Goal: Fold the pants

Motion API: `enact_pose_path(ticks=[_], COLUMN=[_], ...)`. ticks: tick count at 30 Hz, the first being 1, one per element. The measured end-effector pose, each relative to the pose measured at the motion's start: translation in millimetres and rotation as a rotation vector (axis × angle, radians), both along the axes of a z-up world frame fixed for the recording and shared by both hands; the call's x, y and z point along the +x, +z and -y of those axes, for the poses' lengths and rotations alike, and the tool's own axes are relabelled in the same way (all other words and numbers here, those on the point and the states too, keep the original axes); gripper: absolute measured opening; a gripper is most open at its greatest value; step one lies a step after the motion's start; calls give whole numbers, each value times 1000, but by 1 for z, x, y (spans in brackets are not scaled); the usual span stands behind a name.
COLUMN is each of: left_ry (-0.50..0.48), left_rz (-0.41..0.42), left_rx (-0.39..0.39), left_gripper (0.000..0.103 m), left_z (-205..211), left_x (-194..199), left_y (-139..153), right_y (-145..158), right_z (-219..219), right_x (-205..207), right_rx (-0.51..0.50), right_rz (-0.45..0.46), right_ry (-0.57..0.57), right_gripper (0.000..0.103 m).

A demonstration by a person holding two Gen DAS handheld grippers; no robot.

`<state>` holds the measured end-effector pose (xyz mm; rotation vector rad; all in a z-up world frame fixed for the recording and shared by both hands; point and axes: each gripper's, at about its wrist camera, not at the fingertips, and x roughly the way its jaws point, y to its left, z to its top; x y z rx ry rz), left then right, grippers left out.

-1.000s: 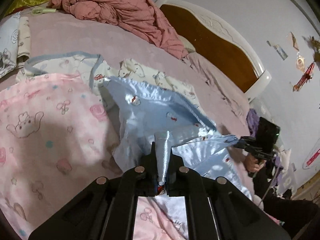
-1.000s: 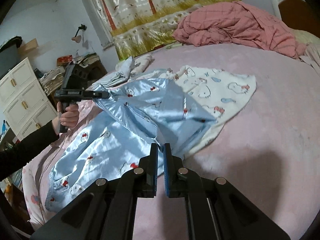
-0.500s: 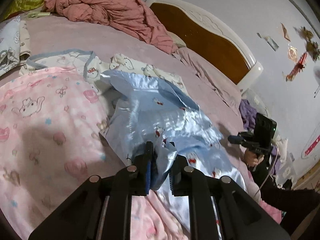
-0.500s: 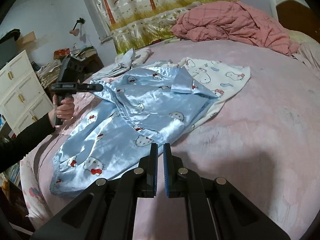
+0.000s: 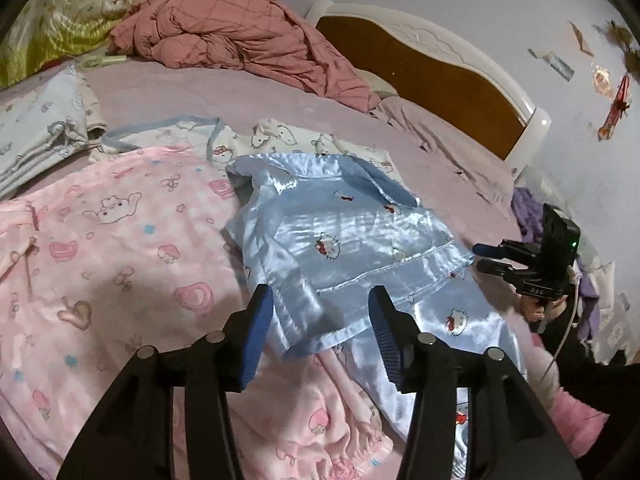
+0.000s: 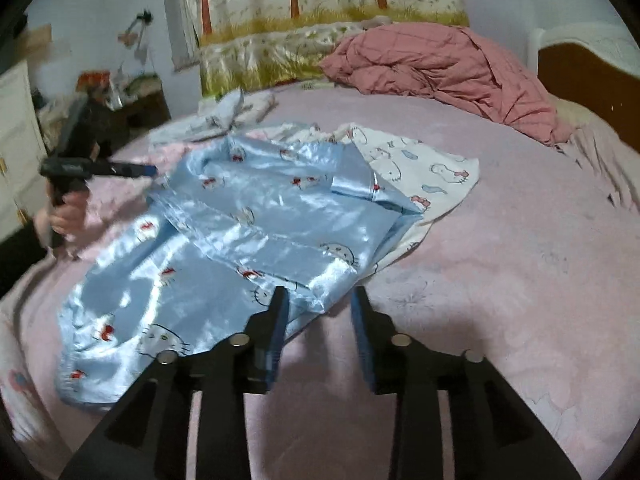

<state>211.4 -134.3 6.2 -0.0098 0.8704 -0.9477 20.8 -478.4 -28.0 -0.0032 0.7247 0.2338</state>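
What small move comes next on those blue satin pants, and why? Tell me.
Probably close the left tool on the hem corner of the blue satin pants lying between its open fingers, to start another fold. The right tool is open too, and the pants lie loosely folded, still rumpled.

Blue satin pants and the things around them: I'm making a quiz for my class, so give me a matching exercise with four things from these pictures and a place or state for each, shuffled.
Things:
1. blue satin pants
2. pink printed blanket
3. red quilt
4. left tongs

Places or states:
A. bunched up at the far side of the bed
B. open, holding nothing
C. spread flat under the garment's near edge
D. lying partly folded in the middle of the bed

Pairs: 1-D, 2-C, 3-A, 4-B
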Motion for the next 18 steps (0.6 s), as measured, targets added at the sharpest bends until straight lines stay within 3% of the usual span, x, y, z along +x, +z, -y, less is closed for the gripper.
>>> enact_pose_path(ticks=[4, 7, 11, 12, 13, 14, 18], left_ry=[67, 105, 153, 164, 162, 145, 131], left_rz=[46, 17, -67, -87, -123, -158, -147], left_rx=[99, 159, 112, 95, 64, 34, -25], left_gripper=[56, 57, 57, 46, 19, 8, 7], left_z=[5, 11, 6, 4, 2, 0, -6], left_x=[-8, -6, 5, 8, 12, 13, 11], left_y=[-5, -16, -29, -32, -34, -35, -27], right_y=[-2, -6, -10, -10, -9, -8, -1], right_z=[-10, -15, -23, -23, -23, -23, -25], right_x=[6, 14, 19, 19, 18, 16, 2], right_rx=[-80, -128, -153, -151, -146, -143, -128], right_rz=[-1, -33, -44, -38, -32, -30, 4], right_ry=[-54, -73, -70, -78, -80, -82, -85], right_gripper=[38, 38, 36, 21, 10, 2, 1])
